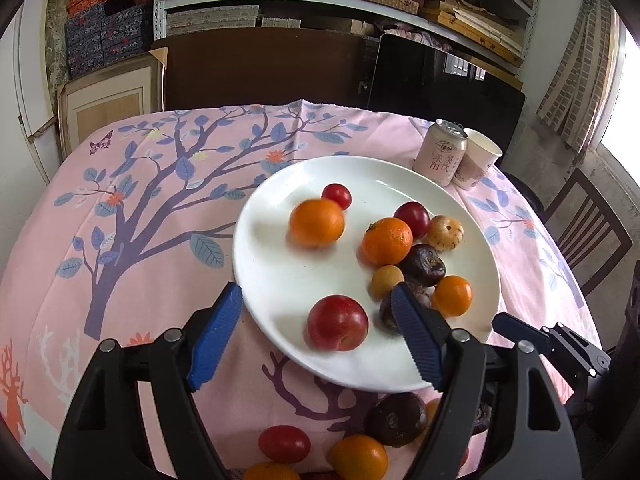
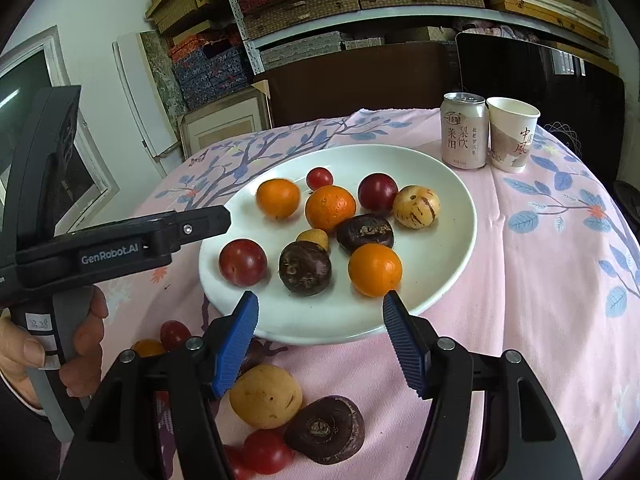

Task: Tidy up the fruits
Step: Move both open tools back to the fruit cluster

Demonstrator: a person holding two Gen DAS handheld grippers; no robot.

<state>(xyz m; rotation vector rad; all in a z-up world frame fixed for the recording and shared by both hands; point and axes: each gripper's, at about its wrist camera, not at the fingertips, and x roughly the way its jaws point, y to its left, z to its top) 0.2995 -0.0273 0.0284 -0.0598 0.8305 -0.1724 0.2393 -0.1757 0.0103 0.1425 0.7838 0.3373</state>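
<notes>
A pink tree-print cloth covers the tabletop (image 2: 540, 264). At the left, a hand (image 2: 48, 344) grips the handle of the left tongs (image 1: 318, 300), whose blue pads stand wide with nothing pressed between them, over the near rim of the white plate (image 2: 448, 240). The plate carries oranges, red plums, dark brown fruits, a small tomato and a striped yellow fruit (image 2: 416, 206). The right tongs (image 2: 320, 300) also gape wide and empty above the plate's near edge. Loose fruit lies on the cloth in front: a yellow fruit (image 2: 266, 396), a dark fruit (image 2: 324, 428) and red tomatoes. Far right, a drink can (image 2: 464, 132) stands touching a paper cup (image 2: 512, 136).
</notes>
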